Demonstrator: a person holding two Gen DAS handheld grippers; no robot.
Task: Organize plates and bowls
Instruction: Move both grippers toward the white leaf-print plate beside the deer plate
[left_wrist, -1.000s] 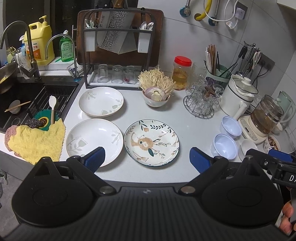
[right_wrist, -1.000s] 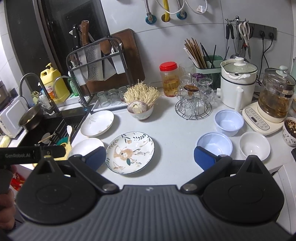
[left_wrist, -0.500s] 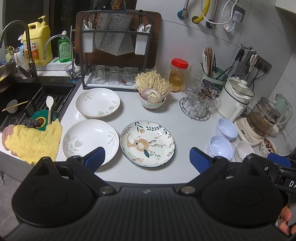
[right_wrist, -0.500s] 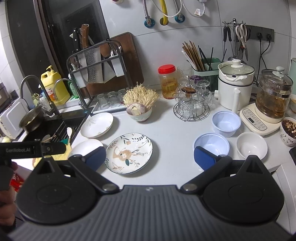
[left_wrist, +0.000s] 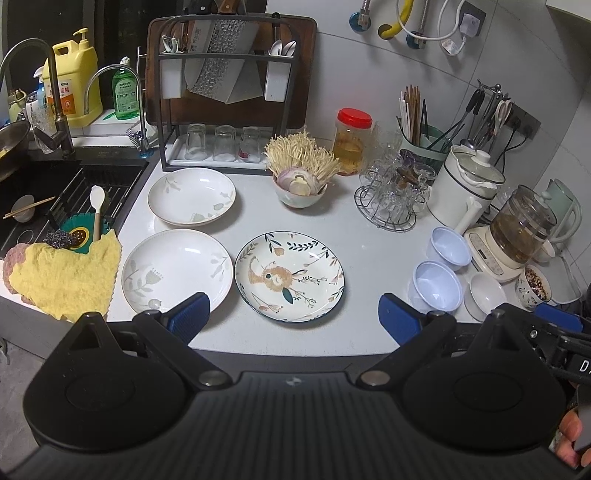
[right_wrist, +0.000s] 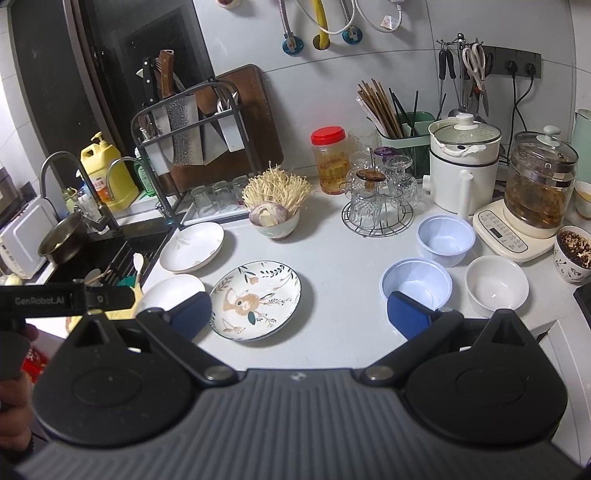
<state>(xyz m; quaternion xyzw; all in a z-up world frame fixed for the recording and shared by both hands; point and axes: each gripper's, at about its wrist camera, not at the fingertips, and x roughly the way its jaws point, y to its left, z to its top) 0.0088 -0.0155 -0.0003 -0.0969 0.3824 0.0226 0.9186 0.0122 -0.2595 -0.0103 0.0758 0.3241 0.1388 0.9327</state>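
**Plates and bowls untouched — both tools have drawn back for a wider look**

Plates and bowls lie exactly where they lay a second ago; nothing on the surface (left_wrist: 369, 251) has been shifted. What has changed is the viewpoint: over the last second both cameras have pulled back and up a little, so the dishes sit smaller in each view. I read that as a survey before the first pick — sorting has not begun.

The three plates cluster on the left half: the patterned plate (left_wrist: 290, 276) in the middle, a white plate (left_wrist: 177, 268) just beside it on its left, and a second white plate (left_wrist: 192, 196) behind that, near the glass rack (left_wrist: 221, 110). The bowls are grouped well apart on the right: two lilac bowls (right_wrist: 416, 284) (right_wrist: 446, 239) and a small white bowl (right_wrist: 496, 281), close together but unstacked, in front of the kettle base (right_wrist: 513, 232).

The left tool (left_wrist: 293, 319) hangs above the near edge of the surface, its blue pads spread wide with nothing between them, pointed at the patterned plate. The right tool (right_wrist: 299, 314) is likewise spread wide and empty, held over the near edge; one pad overlaps the nearer lilac bowl in the view, though contact is unlikely at this height. The person's hand (right_wrist: 14, 402) shows at the left margin of the right wrist view, gripping the other handle.
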